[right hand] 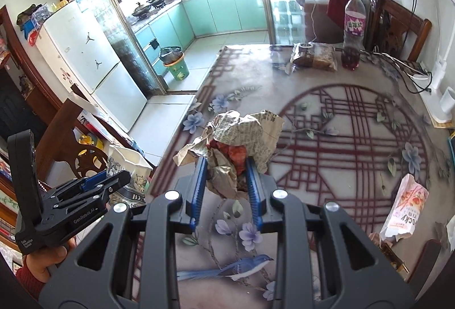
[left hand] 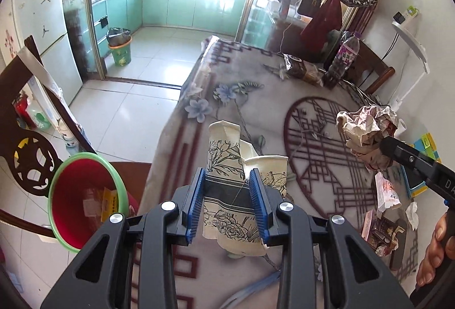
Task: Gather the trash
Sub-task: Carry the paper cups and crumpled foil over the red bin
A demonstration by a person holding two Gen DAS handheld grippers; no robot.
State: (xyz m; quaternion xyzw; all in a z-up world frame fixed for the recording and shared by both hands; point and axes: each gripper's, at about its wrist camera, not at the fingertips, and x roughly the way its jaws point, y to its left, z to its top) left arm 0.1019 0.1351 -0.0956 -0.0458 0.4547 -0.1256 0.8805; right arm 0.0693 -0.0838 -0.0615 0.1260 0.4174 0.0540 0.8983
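With both pieces lifted above the table point(left hand: 327, 98), the left gripper point(left hand: 227, 195) clamps 2 crushed paper cups point(left hand: 227, 155) and the right gripper point(right hand: 226, 183) clamps crumpled newspaper point(right hand: 244, 129), likely bound next for the red bin point(left hand: 85, 195).

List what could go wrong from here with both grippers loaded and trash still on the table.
1. The left gripper clamps two crushed paper cups together; the outer one might slip free before the red bin.
2. The right gripper pinches only the lower edge of the crumpled paper ball, so loose folds could shed.
3. A swing toward the bin may knock the snack wrapper off the table.
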